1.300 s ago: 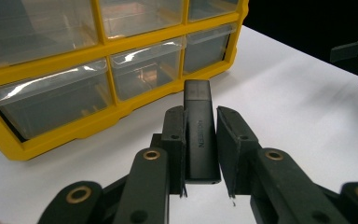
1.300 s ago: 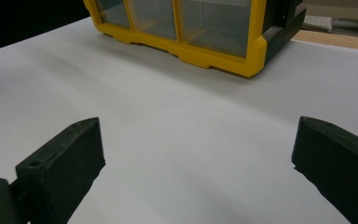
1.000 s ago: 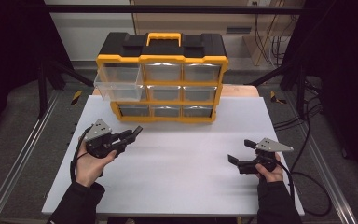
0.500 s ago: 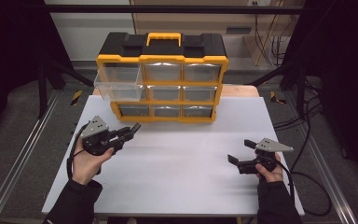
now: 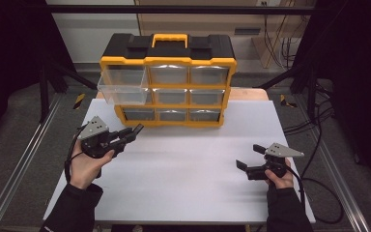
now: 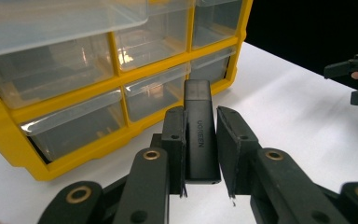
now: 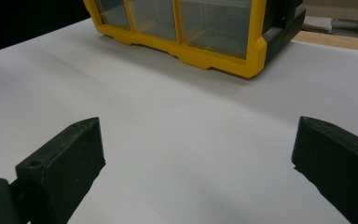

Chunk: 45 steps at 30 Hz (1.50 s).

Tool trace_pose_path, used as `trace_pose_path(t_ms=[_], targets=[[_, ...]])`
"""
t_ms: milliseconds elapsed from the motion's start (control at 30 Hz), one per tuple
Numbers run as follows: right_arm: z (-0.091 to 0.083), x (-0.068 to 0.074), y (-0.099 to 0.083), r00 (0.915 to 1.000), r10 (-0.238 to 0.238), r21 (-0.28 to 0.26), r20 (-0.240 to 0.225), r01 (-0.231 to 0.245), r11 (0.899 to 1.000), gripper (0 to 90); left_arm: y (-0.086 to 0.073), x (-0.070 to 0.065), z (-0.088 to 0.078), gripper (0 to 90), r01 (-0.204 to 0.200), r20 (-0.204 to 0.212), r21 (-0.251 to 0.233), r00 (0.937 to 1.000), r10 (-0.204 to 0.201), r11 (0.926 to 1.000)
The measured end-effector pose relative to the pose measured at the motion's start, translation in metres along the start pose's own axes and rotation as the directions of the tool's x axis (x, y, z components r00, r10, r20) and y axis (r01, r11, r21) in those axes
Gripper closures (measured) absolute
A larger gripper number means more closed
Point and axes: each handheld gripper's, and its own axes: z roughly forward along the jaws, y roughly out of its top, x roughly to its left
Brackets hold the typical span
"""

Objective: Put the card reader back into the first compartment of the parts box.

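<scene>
The table carries the organizer at the upper middle of the high view, and you have it half prepared: its middle-left drawer already stands pulled out toward the left edge, while the other drawers look pushed in. The pulled drawer looks empty from here, though its clear walls make that hard to confirm. So the opening is done; the loading is not.

Your left gripper, at the left of centre in the high view, carries the adapter, a small black block with lettering down its face. In the left gripper view the jaws are clamped on its sides, the block standing up between them at the centre of the frame, aimed at the lower rows of the organizer. It sits just below and right of the open drawer in the high view, near it but not yet over it.

Your right gripper rests low at the lower right, jaws wide apart with nothing but bare table between them.

What I judge is left for you: lift the adapter over the drawer, drop it in, then push the drawer shut.
</scene>
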Motion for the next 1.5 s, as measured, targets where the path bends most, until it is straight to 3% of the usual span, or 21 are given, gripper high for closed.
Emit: trace_pose_path(t_ms=[1500], targets=[[0.0, 0.0, 0.0, 1.0, 0.0, -0.005, 0.0, 0.0, 1.0, 2.6, 0.046, 0.008, -0.029, 72.9, -0.041, -0.032, -0.051, 0.9987, 0.039, 0.9979]])
